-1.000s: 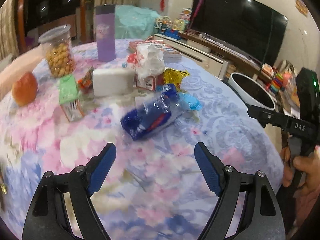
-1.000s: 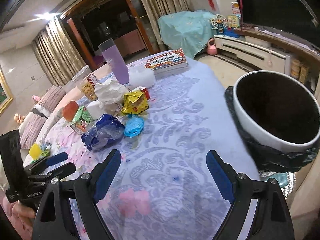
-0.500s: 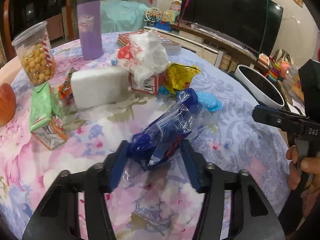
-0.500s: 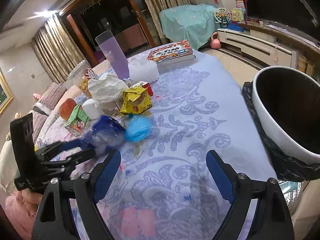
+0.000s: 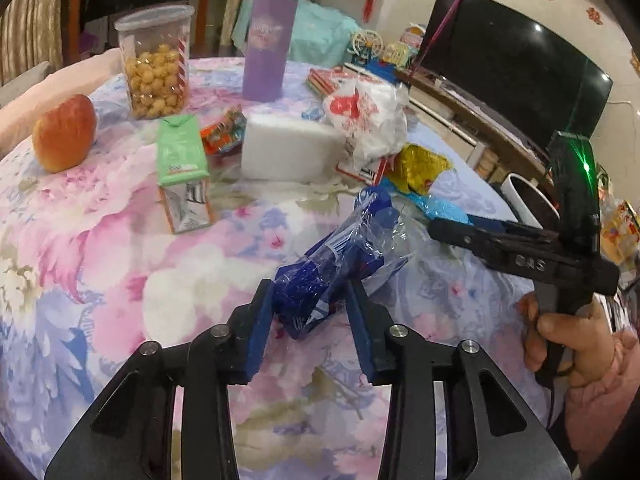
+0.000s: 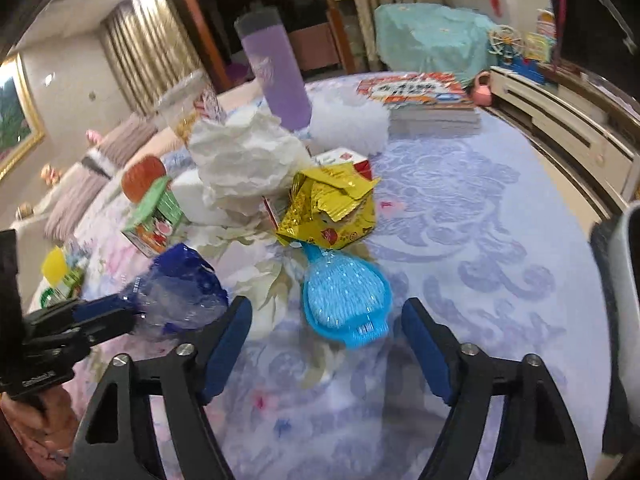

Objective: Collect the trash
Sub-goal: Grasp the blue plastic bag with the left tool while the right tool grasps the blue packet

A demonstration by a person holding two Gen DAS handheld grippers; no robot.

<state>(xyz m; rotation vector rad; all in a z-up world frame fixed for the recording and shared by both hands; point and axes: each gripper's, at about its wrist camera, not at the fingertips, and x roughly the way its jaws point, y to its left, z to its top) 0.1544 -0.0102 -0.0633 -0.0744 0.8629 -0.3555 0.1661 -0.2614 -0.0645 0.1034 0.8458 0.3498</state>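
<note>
My left gripper (image 5: pixel 310 320) is shut on the near end of a crumpled blue plastic wrapper (image 5: pixel 336 264) on the floral tablecloth; it also shows in the right wrist view (image 6: pixel 180 288). My right gripper (image 6: pixel 326 344) is open, its fingers on either side of a light blue plastic piece (image 6: pixel 344 300) on the table. A gold foil wrapper (image 6: pixel 332 212) lies just behind that piece, next to a crumpled white bag (image 6: pixel 244 156). The white trash bin (image 5: pixel 528 198) with a black liner stands off the table's right edge.
On the table stand a purple tumbler (image 5: pixel 268 40), a jar of snack balls (image 5: pixel 156 60), an apple (image 5: pixel 64 132), a green carton (image 5: pixel 184 176), a white foam block (image 5: pixel 288 152) and a stack of books (image 6: pixel 428 100). A TV (image 5: pixel 512 60) stands behind.
My left gripper has closed on the blue wrapper. My right gripper has moved in from near the bin to straddle the light blue piece.
</note>
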